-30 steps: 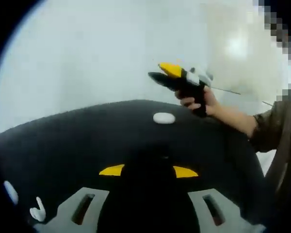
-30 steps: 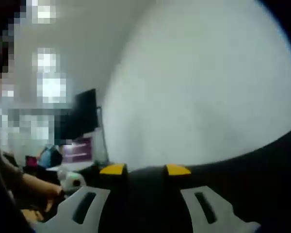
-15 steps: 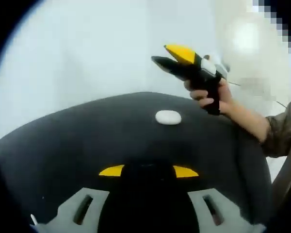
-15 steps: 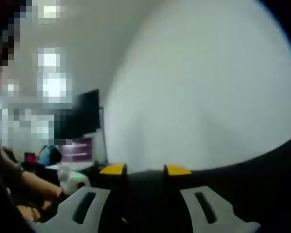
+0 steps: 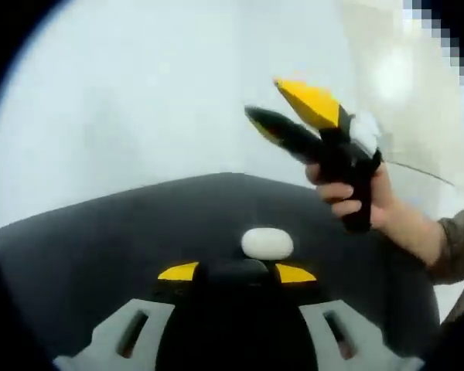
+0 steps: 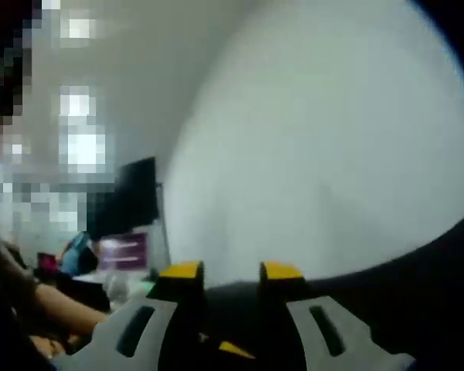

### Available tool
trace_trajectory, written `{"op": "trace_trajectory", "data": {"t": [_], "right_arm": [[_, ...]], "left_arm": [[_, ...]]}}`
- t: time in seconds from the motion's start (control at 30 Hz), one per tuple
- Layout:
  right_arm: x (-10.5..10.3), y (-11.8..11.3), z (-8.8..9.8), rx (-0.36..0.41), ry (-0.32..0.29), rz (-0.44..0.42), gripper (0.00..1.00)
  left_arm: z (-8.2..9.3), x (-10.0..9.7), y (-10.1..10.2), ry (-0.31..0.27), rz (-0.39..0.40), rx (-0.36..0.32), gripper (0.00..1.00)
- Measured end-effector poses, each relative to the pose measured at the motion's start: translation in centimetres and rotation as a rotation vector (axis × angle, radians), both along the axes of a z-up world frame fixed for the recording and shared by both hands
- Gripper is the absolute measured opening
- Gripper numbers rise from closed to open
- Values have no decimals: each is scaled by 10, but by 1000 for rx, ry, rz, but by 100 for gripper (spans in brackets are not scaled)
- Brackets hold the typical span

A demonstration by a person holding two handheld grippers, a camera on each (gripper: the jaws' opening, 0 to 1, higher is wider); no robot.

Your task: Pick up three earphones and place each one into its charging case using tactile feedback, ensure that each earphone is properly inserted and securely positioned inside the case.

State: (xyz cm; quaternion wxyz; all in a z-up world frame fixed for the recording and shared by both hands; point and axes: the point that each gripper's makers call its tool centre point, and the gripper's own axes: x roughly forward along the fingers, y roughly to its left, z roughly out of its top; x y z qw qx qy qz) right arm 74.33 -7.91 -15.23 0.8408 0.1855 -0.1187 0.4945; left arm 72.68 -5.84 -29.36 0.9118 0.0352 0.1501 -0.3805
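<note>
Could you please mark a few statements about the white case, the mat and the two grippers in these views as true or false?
1. A white oval charging case lies on the black mat. True.
2. The left gripper is clamped on the case. False: its yellow-tipped fingers stand apart, and the case lies just beyond the tips, ungrasped.
3. In the left gripper view, the right gripper is held in a hand above the mat. True.
4. The right gripper rests on the white case. False: it is raised well above it, touching nothing.
5. The mat is red. False: it is black.
</note>
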Motion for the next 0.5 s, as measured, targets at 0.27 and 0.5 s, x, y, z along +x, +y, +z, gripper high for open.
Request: {"op": "trace_trajectory", "data": {"t": [0.27,0.5], "right_arm": [[-1,-1,3,20,0,5,30],[-2,5,-1,-5,1,19,30]], "left_arm": [[-24,14,-18,15,51,59,34],[-6,-13,17,-14,5,78,40]]}}
